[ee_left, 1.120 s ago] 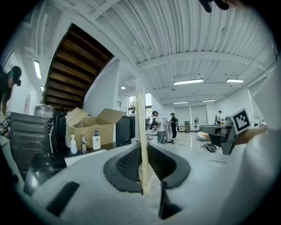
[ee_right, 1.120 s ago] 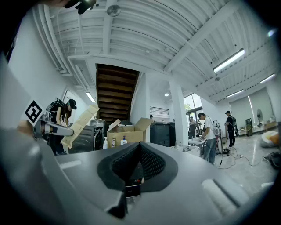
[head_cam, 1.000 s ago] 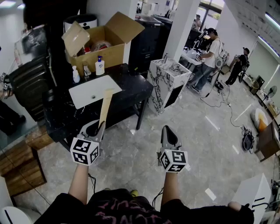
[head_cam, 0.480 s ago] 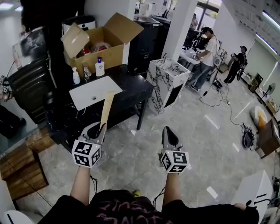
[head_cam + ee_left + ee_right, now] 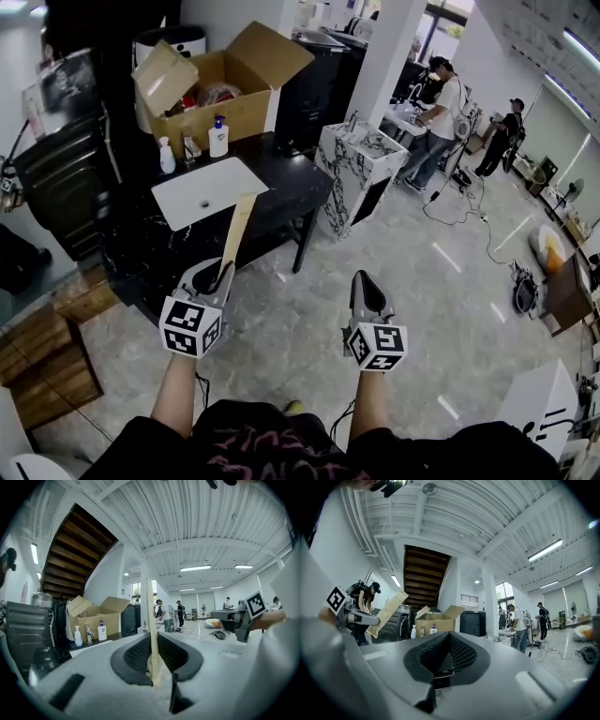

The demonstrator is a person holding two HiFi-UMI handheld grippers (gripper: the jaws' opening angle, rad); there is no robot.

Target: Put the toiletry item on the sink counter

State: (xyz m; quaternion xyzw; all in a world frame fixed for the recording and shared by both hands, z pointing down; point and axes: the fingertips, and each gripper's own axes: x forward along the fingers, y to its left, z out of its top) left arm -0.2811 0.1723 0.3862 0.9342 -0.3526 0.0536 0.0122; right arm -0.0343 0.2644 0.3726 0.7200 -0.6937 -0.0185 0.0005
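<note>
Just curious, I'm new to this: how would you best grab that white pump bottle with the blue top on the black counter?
Probably grip the white pump bottle round its straight body, below the narrow pump, coming in level from the white basin side. It stands upright, the brown cardboard box is close behind it, and the metal faucet stands close beside it.

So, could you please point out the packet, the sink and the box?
packet [image 5: 235, 230], head view, its middle
sink [image 5: 227, 183], head view, basin right of drain
box [image 5: 248, 112], head view, front wall
</note>
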